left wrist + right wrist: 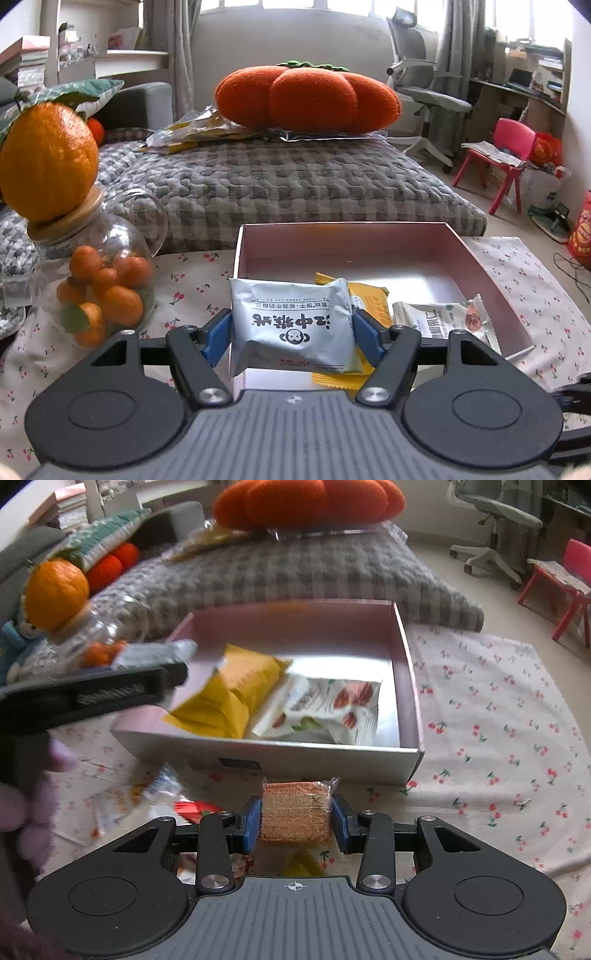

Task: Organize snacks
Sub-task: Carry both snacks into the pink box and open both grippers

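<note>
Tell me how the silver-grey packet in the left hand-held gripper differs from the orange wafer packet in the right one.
The silver-grey foil packet is opaque with black printed characters; the clear-wrapped orange wafer packet shows its contents. The silver-grey packet is wider and pillowy, held over the pink box; the wafer packet is a narrower block, outside the box above the cherry-print cloth. Both sit between blue pads.

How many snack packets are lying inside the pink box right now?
2 lie in the pink box: a yellow packet left of a white nut packet. More may be hidden beneath.
</note>
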Available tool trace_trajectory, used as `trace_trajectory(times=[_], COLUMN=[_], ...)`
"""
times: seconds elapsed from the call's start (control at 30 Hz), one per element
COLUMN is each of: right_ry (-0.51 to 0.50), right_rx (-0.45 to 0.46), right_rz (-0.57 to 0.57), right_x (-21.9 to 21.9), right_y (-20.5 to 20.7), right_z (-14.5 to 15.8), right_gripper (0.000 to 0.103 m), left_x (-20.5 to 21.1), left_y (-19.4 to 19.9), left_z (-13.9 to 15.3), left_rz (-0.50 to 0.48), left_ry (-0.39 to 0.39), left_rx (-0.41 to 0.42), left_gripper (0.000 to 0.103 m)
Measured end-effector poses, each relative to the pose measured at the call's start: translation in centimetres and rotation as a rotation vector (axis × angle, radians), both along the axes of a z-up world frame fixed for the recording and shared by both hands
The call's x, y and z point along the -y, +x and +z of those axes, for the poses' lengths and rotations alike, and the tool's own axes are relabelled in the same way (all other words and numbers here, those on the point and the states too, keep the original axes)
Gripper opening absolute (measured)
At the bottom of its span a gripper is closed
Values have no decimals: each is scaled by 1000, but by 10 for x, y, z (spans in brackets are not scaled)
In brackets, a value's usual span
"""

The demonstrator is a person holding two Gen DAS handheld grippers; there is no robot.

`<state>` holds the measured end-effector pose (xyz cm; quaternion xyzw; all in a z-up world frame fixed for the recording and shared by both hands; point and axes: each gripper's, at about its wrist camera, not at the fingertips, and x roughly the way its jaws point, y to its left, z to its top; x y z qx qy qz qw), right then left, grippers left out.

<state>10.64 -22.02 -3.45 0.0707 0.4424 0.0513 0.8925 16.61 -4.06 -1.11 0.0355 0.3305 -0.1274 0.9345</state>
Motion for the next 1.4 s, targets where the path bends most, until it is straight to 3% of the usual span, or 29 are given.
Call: trace_trajectory(times=[0.3, 0.57, 0.67, 0.77, 0.83, 0.9, 1.4], right_ry=[65, 63, 80, 41, 36, 54, 28], right_rx=[108, 120, 127, 137, 146, 155, 174], right_rz=[-59, -137, -154, -163, -164, -162, -112], right_x=[16, 31, 37, 35, 36, 37, 37], right_y=[17, 69, 80, 84, 82, 79, 24], right_z=[40, 22, 16, 14, 16, 18, 58], right_gripper=[39, 39, 41, 51, 66, 71, 83], left_x=[-3, -3, -1, 3, 5, 7, 11], left_y=[10, 16, 16, 15, 13, 11, -28], left_z=[-6, -11, -11, -11, -10, -8, 19], left_rz=[21, 22, 7, 1, -3, -9, -46], left_ry=[-25, -42, -29, -12, -5, 1, 83], left_rx=[-25, -27, -24, -19, -15, -13, -16], left_gripper=[67, 66, 70, 77, 82, 84, 94])
